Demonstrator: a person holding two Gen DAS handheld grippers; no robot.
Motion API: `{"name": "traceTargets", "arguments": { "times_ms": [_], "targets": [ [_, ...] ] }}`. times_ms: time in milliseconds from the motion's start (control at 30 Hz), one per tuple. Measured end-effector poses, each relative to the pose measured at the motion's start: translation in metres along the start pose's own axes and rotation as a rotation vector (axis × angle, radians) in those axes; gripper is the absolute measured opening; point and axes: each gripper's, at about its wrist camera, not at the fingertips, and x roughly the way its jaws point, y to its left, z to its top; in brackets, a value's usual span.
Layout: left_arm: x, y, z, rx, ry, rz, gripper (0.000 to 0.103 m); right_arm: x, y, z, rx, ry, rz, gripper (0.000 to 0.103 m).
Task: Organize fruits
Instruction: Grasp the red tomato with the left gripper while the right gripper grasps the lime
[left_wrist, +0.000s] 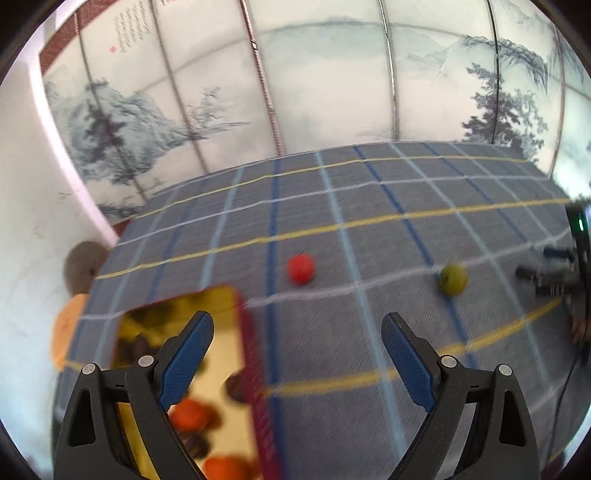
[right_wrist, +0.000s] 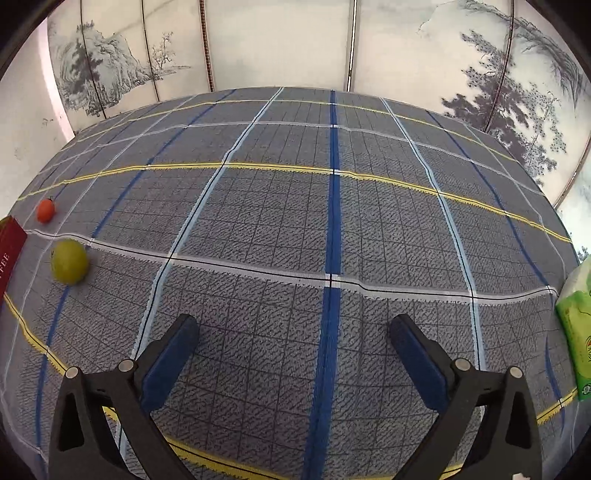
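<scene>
The left gripper (left_wrist: 297, 334) hangs with its jaws spread wide and nothing between the blue pads (left_wrist: 190, 360); the right gripper (right_wrist: 293, 341) is likewise released and empty over bare checked tablecloth (right_wrist: 332, 206); neither is near enough to a fruit to close on one. Just under the left gripper's left finger lies a shallow gold tray (left_wrist: 218, 332) with a red rim, holding at least two orange fruits (left_wrist: 190, 415) and some dark shapes too blurred to name. Out on the cloth lie two loose fruits: one small red fruit (left_wrist: 301, 268) ahead of the left gripper, and one yellow-green fruit (right_wrist: 69, 266) to its right, the two well apart; from the right wrist both sit far off to the left, beside the red edge of the tray. The risks, as I judge them: both loose fruits are round and may roll off if a finger nudges them before the pads close; the left view is smeared, so a grab made in haste could land off-centre and squeeze a fruit out sideways; the left finger, being so close over the tray, might clip its rim and tip the fruits already stowed. One green packet (right_wrist: 576, 332) lies at the table's right edge, clear of the work.
</scene>
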Motion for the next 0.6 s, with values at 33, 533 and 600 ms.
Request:
{"name": "traceTargets", "arguments": {
  "times_ms": [33, 533, 600],
  "targets": [
    [0.014, -0.003, 0.01, -0.009, 0.01, -0.011, 0.092, 0.0, 0.0, 0.0, 0.001, 0.0, 0.002, 0.103],
    [0.175, 0.01, 0.043, -0.095, 0.287, -0.004, 0.062, 0.0, -0.001, 0.0, 0.003, 0.0, 0.005, 0.103],
    [0.176, 0.012, 0.039, -0.137, 0.274, -0.061, 0.031, -0.001, -0.001, 0.0, 0.003, 0.0, 0.006, 0.103]
  ]
}}
